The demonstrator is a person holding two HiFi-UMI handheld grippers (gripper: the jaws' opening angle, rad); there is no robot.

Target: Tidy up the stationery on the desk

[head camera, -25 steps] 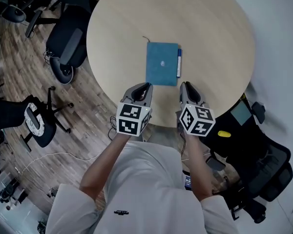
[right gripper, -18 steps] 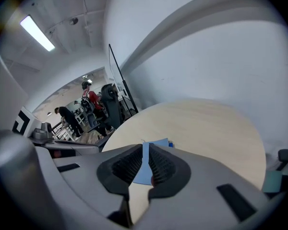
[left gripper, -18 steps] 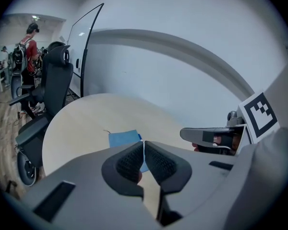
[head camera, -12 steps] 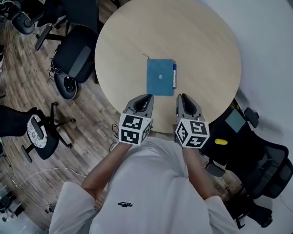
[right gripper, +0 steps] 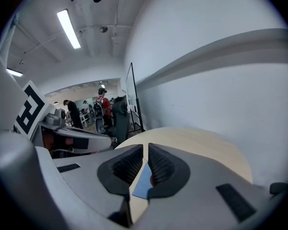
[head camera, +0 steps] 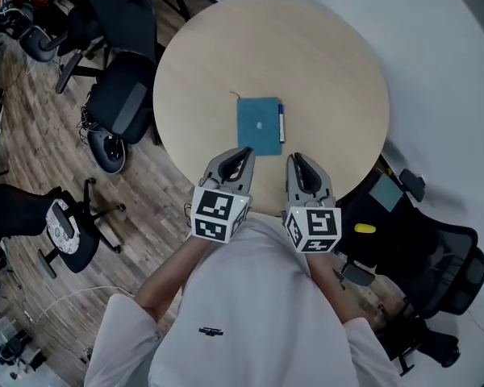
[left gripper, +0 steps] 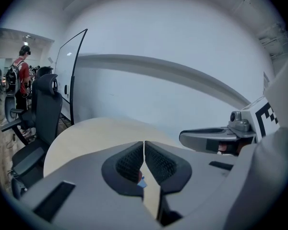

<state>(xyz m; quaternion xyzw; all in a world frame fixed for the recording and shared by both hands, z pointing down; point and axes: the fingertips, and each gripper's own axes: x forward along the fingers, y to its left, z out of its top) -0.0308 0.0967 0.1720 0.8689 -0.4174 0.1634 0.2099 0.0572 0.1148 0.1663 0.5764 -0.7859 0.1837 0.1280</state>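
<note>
A blue notebook lies flat on the round wooden table, with a blue-and-white pen along its right edge. Both grippers hover over the table's near edge, short of the notebook and touching nothing. My left gripper is shut and empty; in the left gripper view its pads meet, with a sliver of the notebook below. My right gripper has just been closing to a narrow slit with nothing between the pads. In the right gripper view the notebook shows under that gripper.
Black office chairs stand left of the table and at the right, where a small yellow object lies. A glass board and people stand far off. A white wall curves behind the table.
Both grippers have risen and drawn back toward the person's body. The table looks smaller and farther away. The notebook and pen have not moved on it.
</note>
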